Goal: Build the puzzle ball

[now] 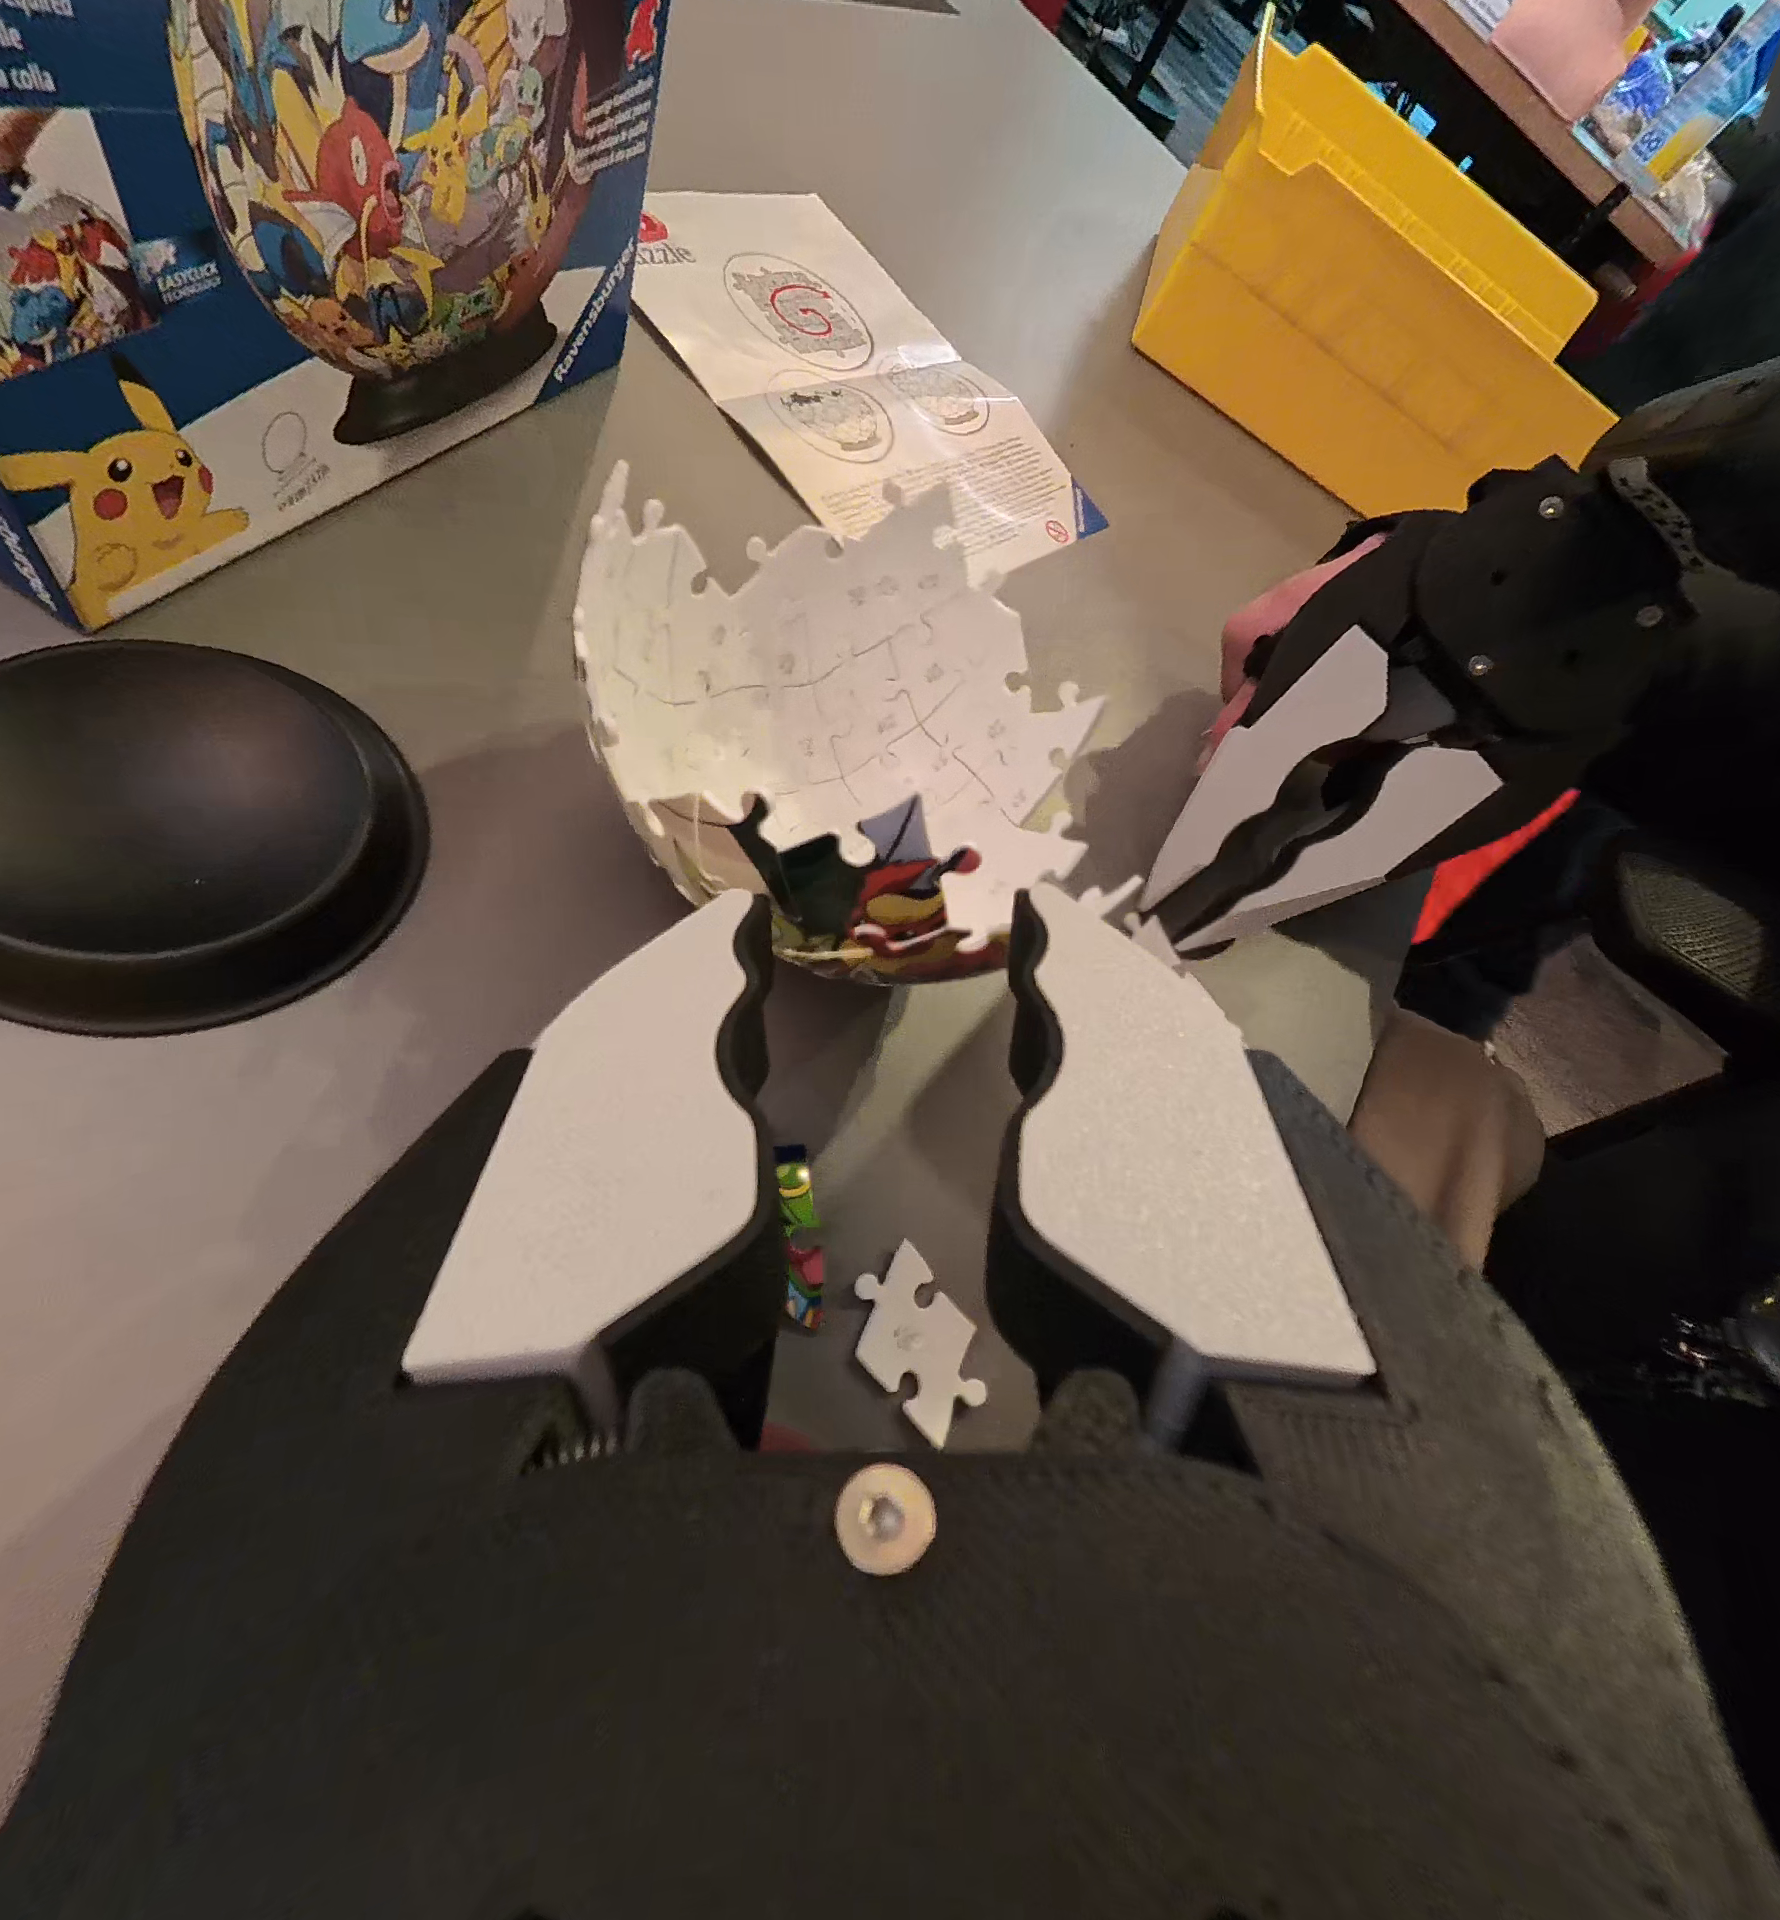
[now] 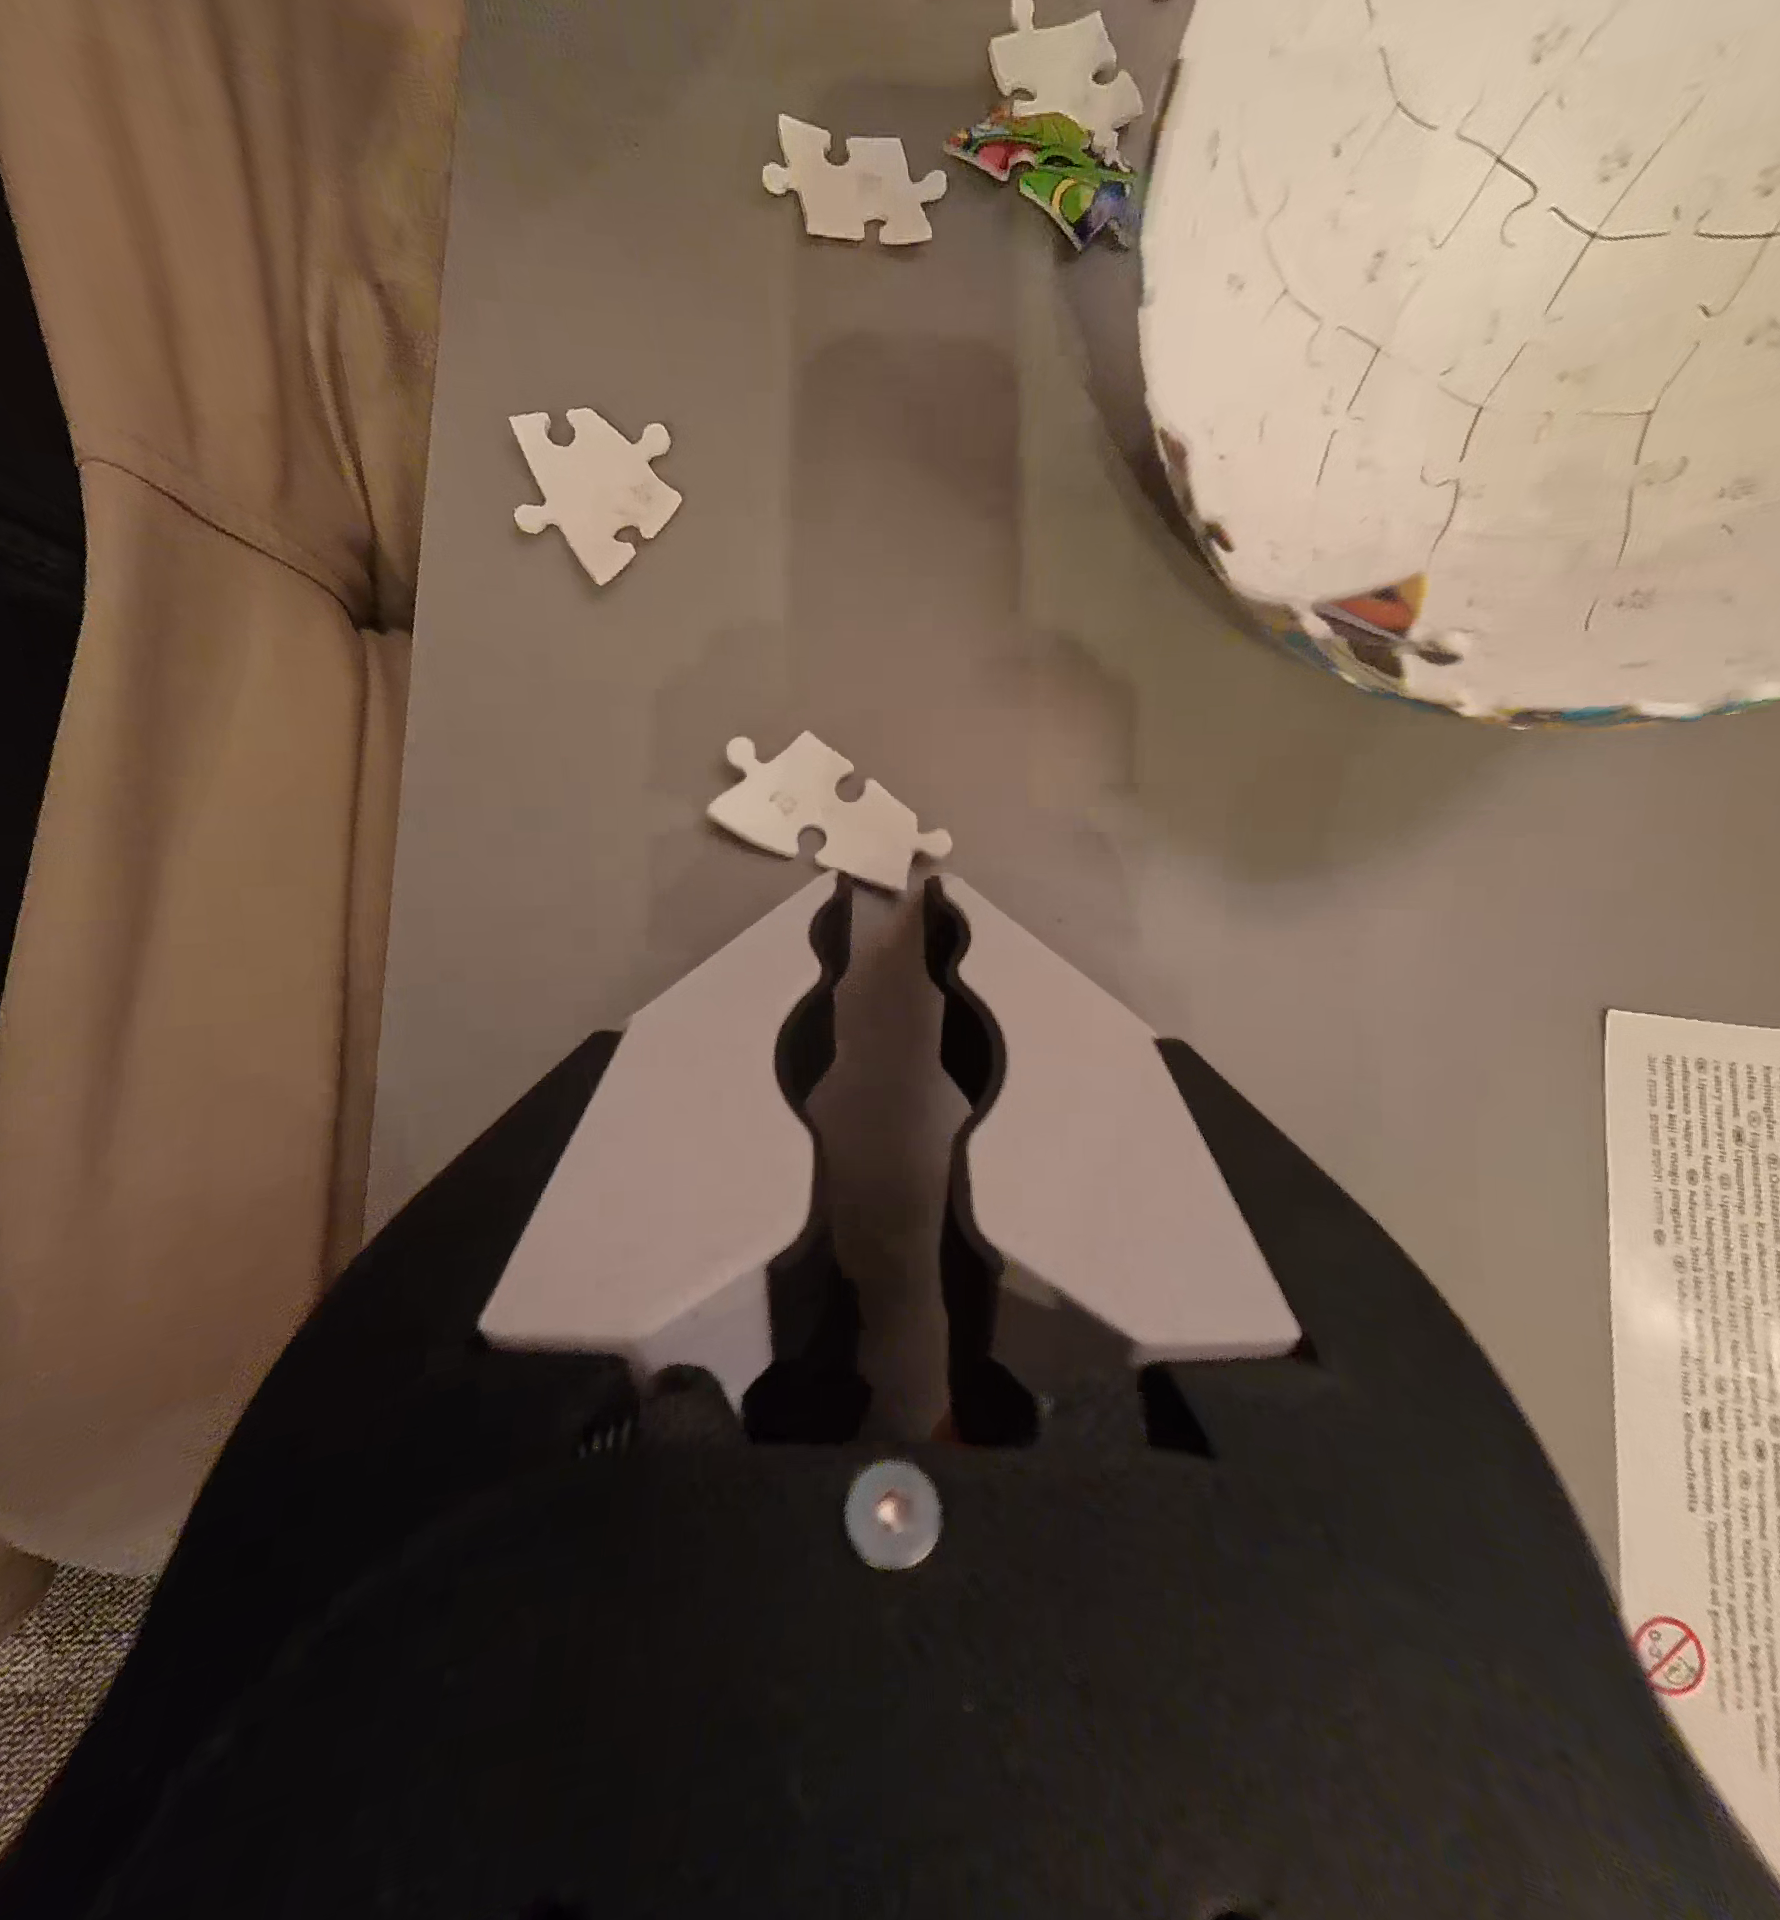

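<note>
**Kid:** Box (image 1: 273, 239) with the cartoon animals stands at the far left corner of the table (image 1: 190, 1195), and the black stand (image 1: 148, 831) sits by the left edge. What comes next?

**Helper:** Next is the half-built ball (image 1: 813, 727), in the middle of the table. It lies open, white inside showing. The left gripper (image 1: 886, 935) is spread wide, holding nothing, just beside the ball's near rim.

**Kid:** And the right gripper (image 2: 884, 883)?

**Helper:** Its fingers are close together with a small gap. A white piece (image 2: 824, 805) lies flat, its corner right at the tips. I can't tell if it is pinched yet.

**Kid:** How do we do it well?

**Helper:** I think the step is picking up that piece. Pinch one thin edge gently, lift slowly, and let the left gripper steady the ball. More loose pieces (image 2: 595, 494) wait near the table's edge. The yellow bin (image 1: 1364, 301) is at the far right corner.
</note>
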### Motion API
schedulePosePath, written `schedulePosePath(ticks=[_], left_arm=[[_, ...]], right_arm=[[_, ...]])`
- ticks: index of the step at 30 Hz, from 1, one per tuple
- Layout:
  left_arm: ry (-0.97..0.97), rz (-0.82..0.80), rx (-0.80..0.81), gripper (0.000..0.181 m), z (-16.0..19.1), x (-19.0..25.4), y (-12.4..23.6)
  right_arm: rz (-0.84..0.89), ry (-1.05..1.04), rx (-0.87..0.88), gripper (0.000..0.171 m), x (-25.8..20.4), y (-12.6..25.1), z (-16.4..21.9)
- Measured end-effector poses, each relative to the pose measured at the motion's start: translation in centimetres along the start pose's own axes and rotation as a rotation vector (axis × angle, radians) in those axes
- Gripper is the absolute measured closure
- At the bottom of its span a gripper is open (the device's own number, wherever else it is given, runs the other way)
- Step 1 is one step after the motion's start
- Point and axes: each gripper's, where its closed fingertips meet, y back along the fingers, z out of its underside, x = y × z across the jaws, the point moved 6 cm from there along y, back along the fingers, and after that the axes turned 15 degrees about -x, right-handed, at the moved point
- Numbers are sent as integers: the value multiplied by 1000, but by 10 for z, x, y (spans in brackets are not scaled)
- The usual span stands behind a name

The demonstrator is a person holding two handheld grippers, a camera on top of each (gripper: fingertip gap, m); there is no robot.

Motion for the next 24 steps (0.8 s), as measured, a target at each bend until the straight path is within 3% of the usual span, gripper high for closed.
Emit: schedulePosePath(ticks=[4,15,24], left_arm=[[0,-6,5,139,1,4,-1],[-16,-6,-37,139,14,18,-14],[-28,-15,-39,139,13,21,-13]], right_arm=[[7,-11,8,162,1,0,1],[3,-39,2,143,-1,-2,-4],[-11,-42,16,151,1,-5,-7]])
